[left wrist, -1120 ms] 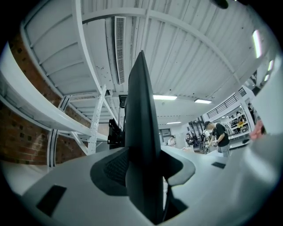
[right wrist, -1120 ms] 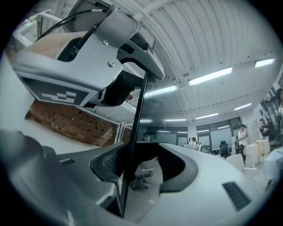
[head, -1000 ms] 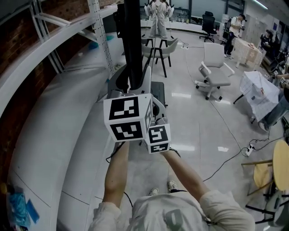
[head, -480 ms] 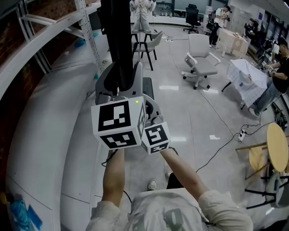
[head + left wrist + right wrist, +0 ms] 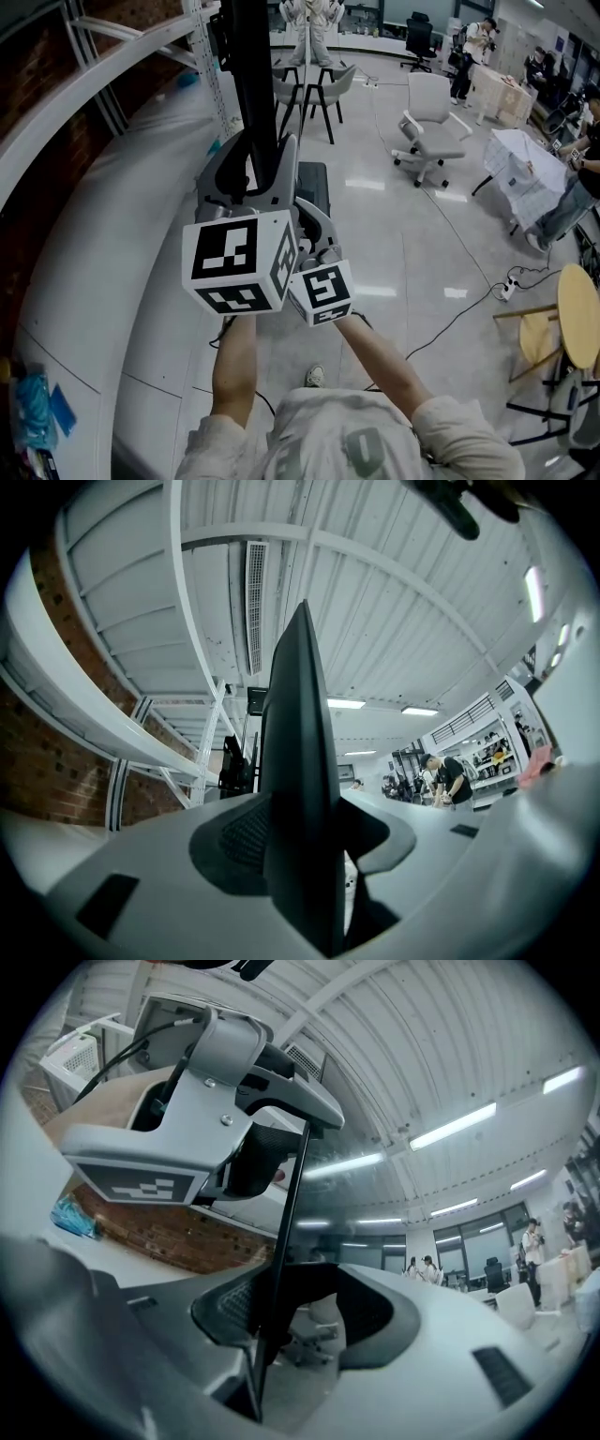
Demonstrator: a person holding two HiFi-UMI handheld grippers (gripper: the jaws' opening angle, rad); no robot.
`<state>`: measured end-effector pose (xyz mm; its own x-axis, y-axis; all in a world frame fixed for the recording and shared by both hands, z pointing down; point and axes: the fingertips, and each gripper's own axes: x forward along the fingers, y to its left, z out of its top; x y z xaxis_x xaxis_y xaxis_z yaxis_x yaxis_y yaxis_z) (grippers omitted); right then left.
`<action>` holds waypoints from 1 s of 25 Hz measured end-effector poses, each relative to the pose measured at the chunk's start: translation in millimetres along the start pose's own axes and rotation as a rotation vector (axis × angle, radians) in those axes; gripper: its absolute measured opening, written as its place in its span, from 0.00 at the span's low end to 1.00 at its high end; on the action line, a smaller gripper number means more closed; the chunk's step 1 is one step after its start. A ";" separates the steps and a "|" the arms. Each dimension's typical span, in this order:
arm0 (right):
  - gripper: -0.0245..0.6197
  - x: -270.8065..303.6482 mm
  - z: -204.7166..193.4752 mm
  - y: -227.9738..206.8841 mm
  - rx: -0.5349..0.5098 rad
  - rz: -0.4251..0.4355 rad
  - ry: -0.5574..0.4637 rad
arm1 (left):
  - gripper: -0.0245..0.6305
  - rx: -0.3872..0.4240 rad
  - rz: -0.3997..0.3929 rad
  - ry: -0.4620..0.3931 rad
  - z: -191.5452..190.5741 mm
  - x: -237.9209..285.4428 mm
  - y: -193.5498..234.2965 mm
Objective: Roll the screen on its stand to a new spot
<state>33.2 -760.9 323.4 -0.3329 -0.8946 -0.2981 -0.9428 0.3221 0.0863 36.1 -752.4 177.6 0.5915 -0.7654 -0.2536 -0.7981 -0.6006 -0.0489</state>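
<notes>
The screen (image 5: 251, 84) rises as a tall black panel, edge-on, ahead of me in the head view. My left gripper (image 5: 247, 176) is shut on its edge, with the marker cube just below. My right gripper (image 5: 314, 239) sits close beside it on the right, its fingertips mostly hidden behind the left cube. In the left gripper view the dark panel (image 5: 300, 789) fills the gap between the jaws. In the right gripper view the screen's thin edge (image 5: 281, 1269) runs up between the jaws, with the left gripper (image 5: 187, 1101) clamped higher on it. The stand's base is hidden.
A long white curved counter (image 5: 103, 281) and metal shelving (image 5: 202, 56) run along the left. Ahead stand dark chairs (image 5: 319, 84) and a white office chair (image 5: 431, 131). At the right are a draped table (image 5: 530, 183), a floor cable with power strip (image 5: 511, 286) and a round wooden table (image 5: 581, 328).
Both grippers have kept their hold on the screen. They sit lower and further left in the head view. The floor and chairs have shifted around them, and the person's feet have moved.
</notes>
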 end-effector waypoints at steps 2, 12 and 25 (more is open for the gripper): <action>0.37 -8.9 6.1 8.9 0.002 0.008 0.007 | 0.36 -0.001 0.012 0.007 7.3 -12.4 -3.1; 0.25 -69.3 12.4 61.7 0.039 0.067 0.069 | 0.30 -0.015 0.102 0.017 14.1 -74.1 -7.4; 0.25 -123.8 30.3 93.5 0.004 0.061 0.101 | 0.26 -0.021 0.173 0.074 27.9 -132.3 -39.1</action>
<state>-13.1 -610.6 339.5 -0.3902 -0.8999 -0.1949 -0.9206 0.3781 0.0974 -14.2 -621.2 186.2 0.4529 -0.8722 -0.1848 -0.8866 -0.4625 0.0098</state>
